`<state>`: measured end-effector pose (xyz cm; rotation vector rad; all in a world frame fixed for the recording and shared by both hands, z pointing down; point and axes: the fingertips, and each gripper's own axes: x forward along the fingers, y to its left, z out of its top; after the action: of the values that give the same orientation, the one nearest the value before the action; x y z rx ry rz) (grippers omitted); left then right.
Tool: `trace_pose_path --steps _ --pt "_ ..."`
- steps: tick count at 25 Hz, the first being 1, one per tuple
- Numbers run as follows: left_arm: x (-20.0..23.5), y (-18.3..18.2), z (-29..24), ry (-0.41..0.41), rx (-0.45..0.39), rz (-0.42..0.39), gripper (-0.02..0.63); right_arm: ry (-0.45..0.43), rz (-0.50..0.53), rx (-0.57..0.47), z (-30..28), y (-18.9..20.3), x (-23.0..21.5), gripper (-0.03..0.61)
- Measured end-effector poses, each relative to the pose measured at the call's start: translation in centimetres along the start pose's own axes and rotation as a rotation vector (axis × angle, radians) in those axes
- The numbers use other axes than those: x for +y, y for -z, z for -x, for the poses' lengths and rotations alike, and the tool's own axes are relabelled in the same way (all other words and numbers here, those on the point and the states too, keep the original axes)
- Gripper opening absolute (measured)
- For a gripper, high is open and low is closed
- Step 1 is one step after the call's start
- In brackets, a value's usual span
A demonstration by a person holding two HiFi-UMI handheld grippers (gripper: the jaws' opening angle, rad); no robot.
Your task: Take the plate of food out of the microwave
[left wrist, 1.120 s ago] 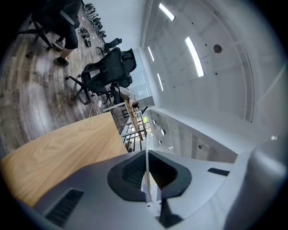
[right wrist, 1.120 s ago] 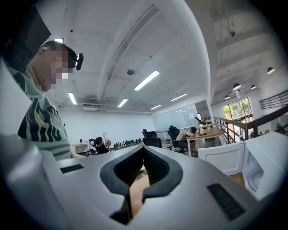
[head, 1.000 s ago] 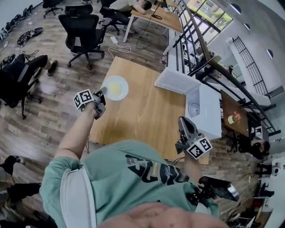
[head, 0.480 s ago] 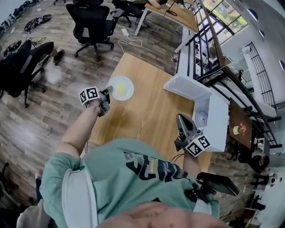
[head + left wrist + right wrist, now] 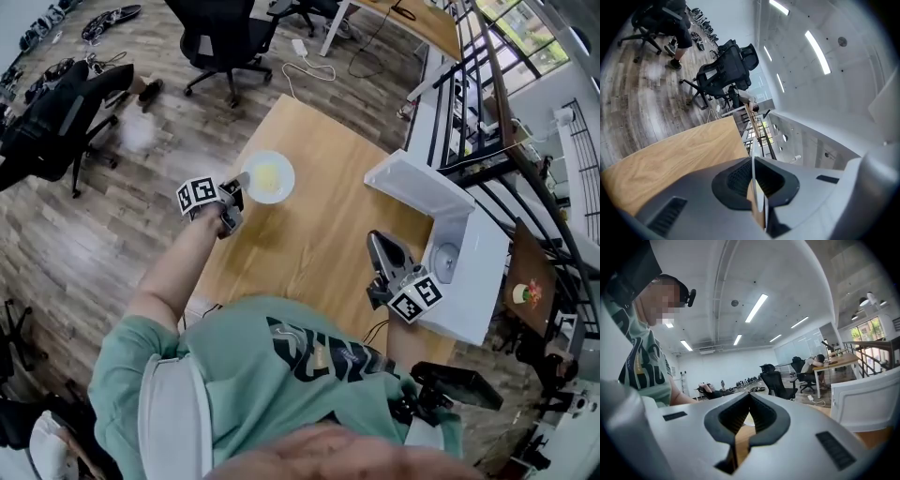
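Already out of the open white microwave (image 5: 473,281), the plate of yellow food (image 5: 268,176) is over the far left part of the wooden table (image 5: 323,220) — its near rim pinched edge-on between the narrow jaws of the left gripper (image 5: 240,183). The right gripper (image 5: 379,242) hangs just beside the microwave, well apart from the plate — jaws together, nothing between them.

An open-plan office: swivel chairs (image 5: 228,36), wooden desks (image 5: 424,25), ceiling strip lights (image 5: 757,308).

Head camera stares steeply down on the light wooden rectangular table (image 5: 319,225). Left gripper (image 5: 241,183) camera hugs its jaws, facing the table's far corner; right gripper (image 5: 377,242) camera looks level across it. All three share that table.
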<state>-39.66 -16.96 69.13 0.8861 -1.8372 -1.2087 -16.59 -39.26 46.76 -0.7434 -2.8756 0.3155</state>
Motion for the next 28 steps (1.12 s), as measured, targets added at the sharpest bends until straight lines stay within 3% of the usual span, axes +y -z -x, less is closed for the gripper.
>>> trace_pose_path --steps 20,28 --pt "4.9 -1.2 -8.6 -0.069 0.081 -0.006 0.015 0.069 -0.083 0.037 -1.8 3.7 -7.1 0.006" --pt "6.8 -0.8 -9.5 -0.142 0.132 -0.026 0.015 0.089 -0.121 0.046 -1.9 5.3 -7.8 0.006"
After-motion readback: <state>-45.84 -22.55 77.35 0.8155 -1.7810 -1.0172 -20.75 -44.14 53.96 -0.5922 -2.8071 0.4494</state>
